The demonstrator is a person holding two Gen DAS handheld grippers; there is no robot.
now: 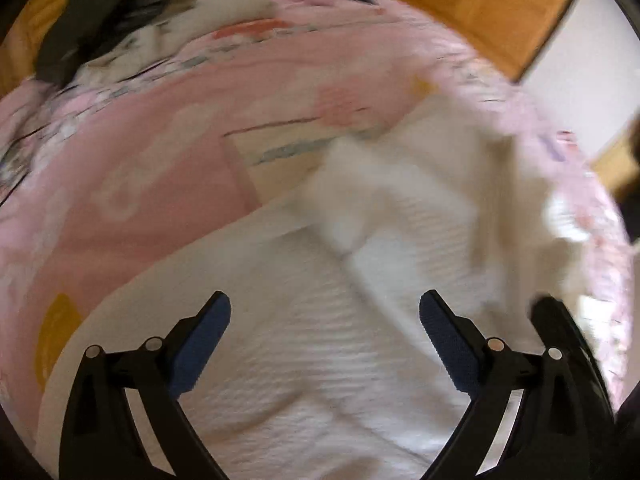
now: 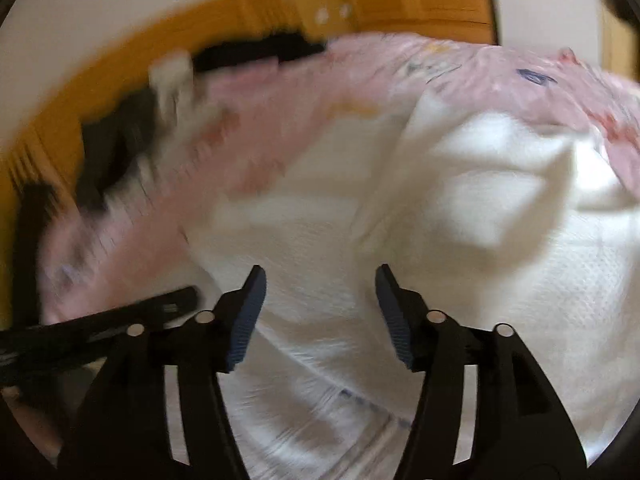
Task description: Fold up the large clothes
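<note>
A white textured garment (image 1: 320,352) lies spread on a pink patterned bedspread (image 1: 132,184), with a folded flap (image 1: 380,200) near its middle. My left gripper (image 1: 325,304) is open and empty, held just above the white cloth. In the right wrist view the same white garment (image 2: 460,280) fills the lower right, with a raised fold (image 2: 500,184). My right gripper (image 2: 320,276) is open and empty above it. The other gripper's black finger shows at the right edge of the left view (image 1: 560,328) and at the lower left of the right view (image 2: 120,320). Both views are motion-blurred.
A pile of dark and white clothes (image 1: 120,24) lies at the far end of the bed, also in the right wrist view (image 2: 132,136). An orange wooden headboard or furniture (image 1: 480,4) and a white wall (image 1: 592,48) stand behind the bed.
</note>
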